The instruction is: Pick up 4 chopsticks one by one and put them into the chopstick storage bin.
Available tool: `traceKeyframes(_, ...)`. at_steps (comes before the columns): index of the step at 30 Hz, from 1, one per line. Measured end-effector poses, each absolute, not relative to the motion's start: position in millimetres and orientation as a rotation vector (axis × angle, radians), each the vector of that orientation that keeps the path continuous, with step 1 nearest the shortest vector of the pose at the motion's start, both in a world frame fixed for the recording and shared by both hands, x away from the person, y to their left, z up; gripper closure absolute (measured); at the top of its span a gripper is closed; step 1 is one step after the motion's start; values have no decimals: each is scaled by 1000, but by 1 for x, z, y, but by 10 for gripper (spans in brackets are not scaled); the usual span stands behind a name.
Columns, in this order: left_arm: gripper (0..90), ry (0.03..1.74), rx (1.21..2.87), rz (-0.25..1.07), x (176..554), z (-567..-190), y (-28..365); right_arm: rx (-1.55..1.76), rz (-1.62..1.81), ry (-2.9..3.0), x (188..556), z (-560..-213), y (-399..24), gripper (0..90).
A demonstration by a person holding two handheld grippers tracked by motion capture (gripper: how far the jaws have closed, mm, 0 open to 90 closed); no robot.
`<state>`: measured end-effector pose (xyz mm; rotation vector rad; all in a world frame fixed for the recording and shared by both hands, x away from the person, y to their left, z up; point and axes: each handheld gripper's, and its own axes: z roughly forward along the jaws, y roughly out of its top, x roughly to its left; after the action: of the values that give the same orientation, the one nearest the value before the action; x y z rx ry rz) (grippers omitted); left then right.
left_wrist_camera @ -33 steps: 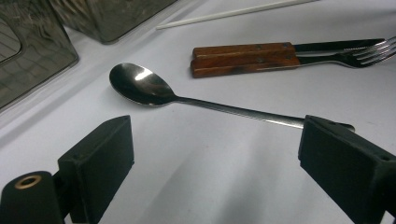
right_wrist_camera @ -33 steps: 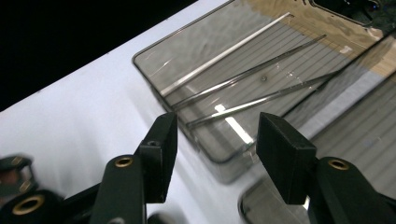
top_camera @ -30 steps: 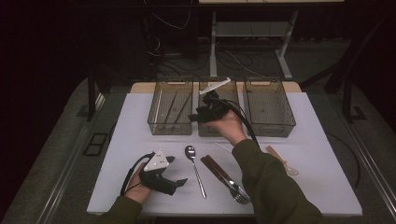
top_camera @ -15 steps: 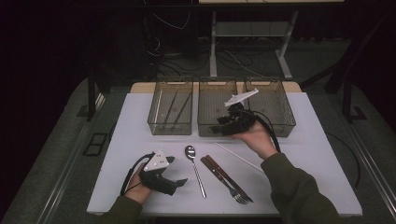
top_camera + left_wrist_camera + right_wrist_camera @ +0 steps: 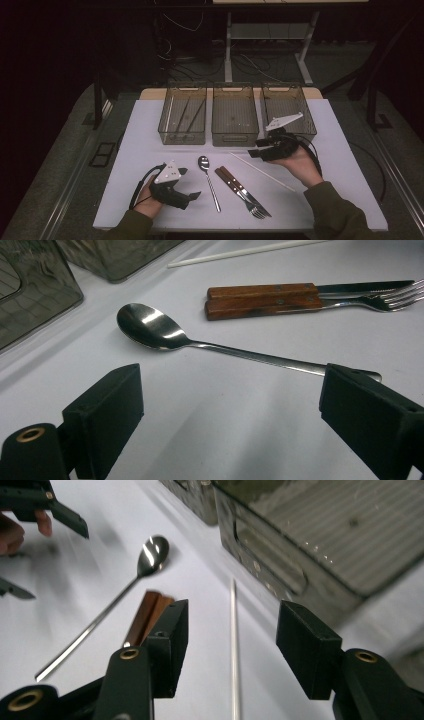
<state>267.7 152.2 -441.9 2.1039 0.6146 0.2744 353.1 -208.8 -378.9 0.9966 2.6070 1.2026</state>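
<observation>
With right gripper (image 5: 230,645) fingers parted astride the chopstick (image 5: 233,645) on the desk (image 5: 150,130), left gripper (image 5: 225,410) released near spoon (image 5: 150,327): pickup step; next lower, clench.

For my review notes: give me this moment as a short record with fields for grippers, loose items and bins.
left gripper: open, empty, on table beside spoon
right gripper: open, empty, above chopstick end
loose on table: spoon, chopstick, knife, fork
bins: left bin holds dark sticks; middle bin and right bin look empty
</observation>
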Motion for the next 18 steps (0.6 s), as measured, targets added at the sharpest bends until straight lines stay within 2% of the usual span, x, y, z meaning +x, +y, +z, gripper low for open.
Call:
traceKeyframes(11,90,619,2105,270,266,-443,150,1003,1158,2621,327,-399,-240,470)
traceKeyframes(18,90,623,2103,273,266,-442,152,975,1026,2682,316,-410,-246,518)
